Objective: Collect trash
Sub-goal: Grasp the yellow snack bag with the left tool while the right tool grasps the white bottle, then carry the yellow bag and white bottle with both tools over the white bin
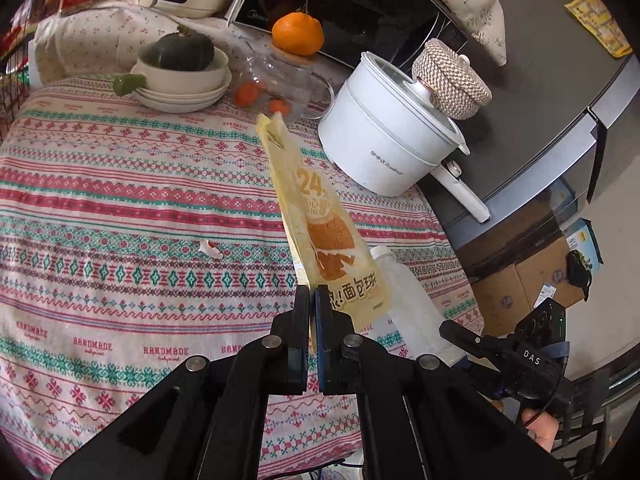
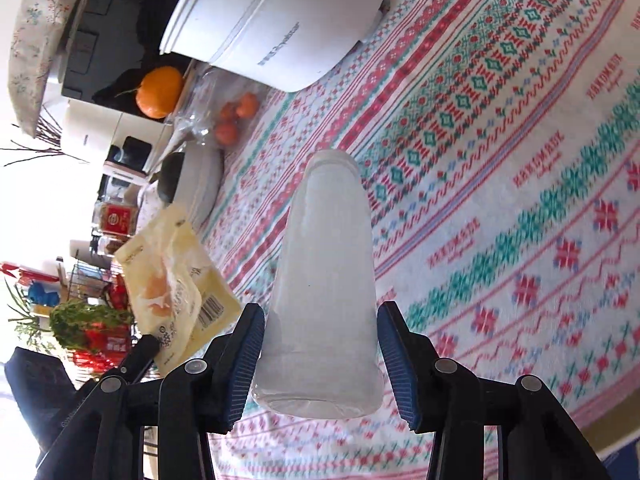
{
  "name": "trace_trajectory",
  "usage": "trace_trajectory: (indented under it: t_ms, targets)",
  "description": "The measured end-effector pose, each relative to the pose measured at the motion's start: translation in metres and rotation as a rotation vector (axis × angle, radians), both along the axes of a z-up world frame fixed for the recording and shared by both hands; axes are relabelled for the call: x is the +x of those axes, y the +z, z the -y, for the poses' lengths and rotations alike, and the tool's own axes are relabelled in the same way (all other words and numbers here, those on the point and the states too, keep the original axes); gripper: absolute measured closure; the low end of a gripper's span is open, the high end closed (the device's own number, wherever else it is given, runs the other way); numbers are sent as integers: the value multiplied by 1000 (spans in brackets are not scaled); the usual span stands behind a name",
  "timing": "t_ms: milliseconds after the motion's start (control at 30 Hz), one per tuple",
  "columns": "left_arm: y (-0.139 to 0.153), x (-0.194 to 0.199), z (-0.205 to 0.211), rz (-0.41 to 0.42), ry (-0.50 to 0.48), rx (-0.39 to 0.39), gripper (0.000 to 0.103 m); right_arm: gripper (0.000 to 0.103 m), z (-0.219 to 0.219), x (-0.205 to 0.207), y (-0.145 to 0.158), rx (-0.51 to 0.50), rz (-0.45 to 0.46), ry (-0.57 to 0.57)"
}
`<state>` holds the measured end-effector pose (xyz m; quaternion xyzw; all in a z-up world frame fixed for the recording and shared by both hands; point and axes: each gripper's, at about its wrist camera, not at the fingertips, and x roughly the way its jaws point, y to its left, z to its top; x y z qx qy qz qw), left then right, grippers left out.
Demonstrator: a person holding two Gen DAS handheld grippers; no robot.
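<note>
Yellow snack wrapper is pinched between the closed fingers of the left gripper and held up above the patterned tablecloth. Frosted plastic bottle, seemingly empty, sits between the spread fingers of the right gripper; whether the pads touch it I cannot tell. Farther back, a white bowl holds a dark green squash, a clear glass jug contains small orange fruits, and a lidded white cooking pot carries a woven basket.
</note>
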<state>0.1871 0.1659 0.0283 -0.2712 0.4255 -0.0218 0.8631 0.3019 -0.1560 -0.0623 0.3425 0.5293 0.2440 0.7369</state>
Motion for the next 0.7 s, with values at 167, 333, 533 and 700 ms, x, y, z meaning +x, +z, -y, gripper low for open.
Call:
trace_trajectory:
  t_ms: [167,333,533,700]
  targets:
    - [-5,-26,12,-7,-15,-28,103,53,7,-29,7,56,-4,-14]
    - [-28,-34,25,-50,-24,-8,103,53,10,-43,1,53,2,-41]
    - [-39,-41,24,-55,-13,-26,103,53,20,-53,-9,39,-8,-74]
    - [-39,-40,35,-39,-35,38,103,53,16,-58,1,-32,62,-54]
